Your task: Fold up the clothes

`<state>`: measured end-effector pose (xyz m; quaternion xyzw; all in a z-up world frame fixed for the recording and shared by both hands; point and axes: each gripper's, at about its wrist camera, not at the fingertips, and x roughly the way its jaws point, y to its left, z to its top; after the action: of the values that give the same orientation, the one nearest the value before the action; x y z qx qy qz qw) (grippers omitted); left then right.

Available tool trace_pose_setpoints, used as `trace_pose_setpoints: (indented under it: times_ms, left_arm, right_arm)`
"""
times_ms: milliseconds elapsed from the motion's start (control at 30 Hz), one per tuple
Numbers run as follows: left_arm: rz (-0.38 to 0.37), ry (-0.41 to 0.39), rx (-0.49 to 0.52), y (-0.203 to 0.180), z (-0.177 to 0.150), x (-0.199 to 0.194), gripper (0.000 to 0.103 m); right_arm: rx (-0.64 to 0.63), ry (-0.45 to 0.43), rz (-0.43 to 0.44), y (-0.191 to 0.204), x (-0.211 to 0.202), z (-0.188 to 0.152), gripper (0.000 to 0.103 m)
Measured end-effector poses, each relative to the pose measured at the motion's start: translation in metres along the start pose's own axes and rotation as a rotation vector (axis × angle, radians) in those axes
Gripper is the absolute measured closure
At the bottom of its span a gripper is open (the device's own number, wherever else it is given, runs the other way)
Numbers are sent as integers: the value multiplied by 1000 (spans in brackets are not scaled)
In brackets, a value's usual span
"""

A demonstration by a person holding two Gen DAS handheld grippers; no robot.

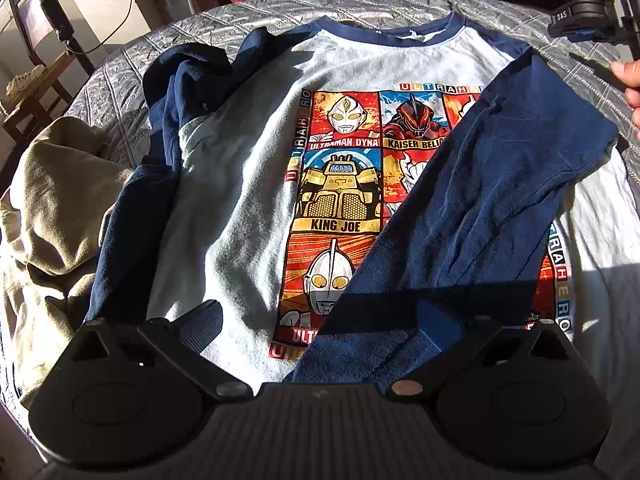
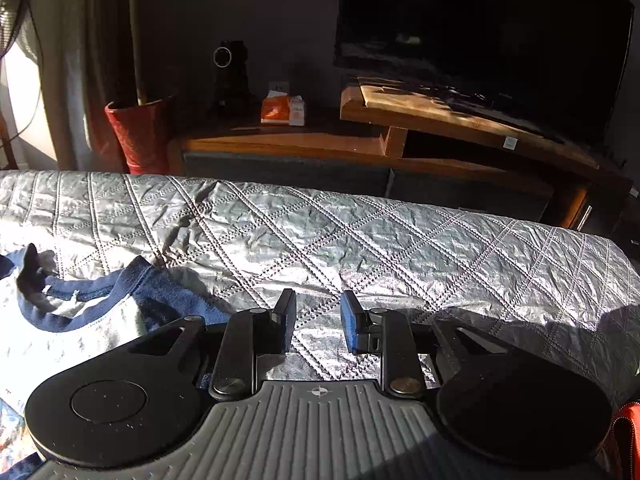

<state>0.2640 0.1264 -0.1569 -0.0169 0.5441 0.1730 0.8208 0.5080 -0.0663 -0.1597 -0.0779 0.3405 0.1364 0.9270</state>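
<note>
Looking down my left gripper (image 1: pixel 320 320), I see its jaws spread wide with nothing pinched between them, hanging over the lower hem of the shirt (image 1: pixel 240 128). The shirt lies face up on the quilted silver bedspread (image 1: pixel 360 0), white in the body with a navy collar and navy sleeves, and a bright panel of cartoon heroes (image 1: pixel 340 184) printed across the chest. One navy sleeve (image 1: pixel 480 200) is folded diagonally over the print, its cuff end reaching down between my left fingers, though it may only be lying under them; the fisheye makes the contact hard to judge. The other sleeve (image 1: pixel 176 120) is bunched along the opposite edge of the shirt, just beside a crumpled beige garment (image 1: pixel 60 200).

My right gripper (image 2: pixel 318 316) has its jaws partly apart and empty, hovering above bare bedspread to the side of the shirt's collar (image 2: pixel 80 292). Beyond the bed I see a wooden TV stand (image 2: pixel 440 120), a dark television (image 2: pixel 480 32) and a red plant pot (image 2: pixel 140 136).

A person's fingers (image 1: pixel 628 80) show at the edge of the left view.
</note>
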Motion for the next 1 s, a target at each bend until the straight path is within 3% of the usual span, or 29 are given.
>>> trace_pose_setpoints:
  times_ms: [67, 267, 433, 467, 533, 567, 633, 667, 767, 1000]
  left_arm:
    - [-2, 0, -2, 0, 0, 0, 0]
    - [-3, -2, -2, 0, 0, 0, 0]
    - [9, -14, 16, -2, -1, -1, 0]
    - [12, -17, 22, -3, -1, -1, 0]
    - [18, -22, 32, -5, -1, -2, 0]
    - [19, -24, 34, -5, -2, -2, 0]
    - [18, -24, 34, -5, -2, -2, 0]
    - [16, -22, 32, -4, -2, -2, 0]
    - [9, -16, 26, -3, -2, -2, 0]
    - [-32, 21, -27, 6, 2, 2, 0]
  right_arm:
    - [-44, 6, 55, 11, -7, -7, 72]
    - [-29, 61, 41, 22, -2, -22, 76]
    - [23, 74, 53, 18, 24, -5, 77]
    - [43, 79, 61, 15, 30, -1, 76]
    - [91, 82, 63, 8, 40, 9, 63]
    - [94, 82, 53, 6, 43, 12, 61]
    - [111, 55, -5, -1, 40, 14, 71]
    - [120, 40, -35, -5, 39, 14, 71]
    - [232, 8, -2, -23, 19, 6, 70]
    - [137, -9, 125, -10, -62, -47, 67]
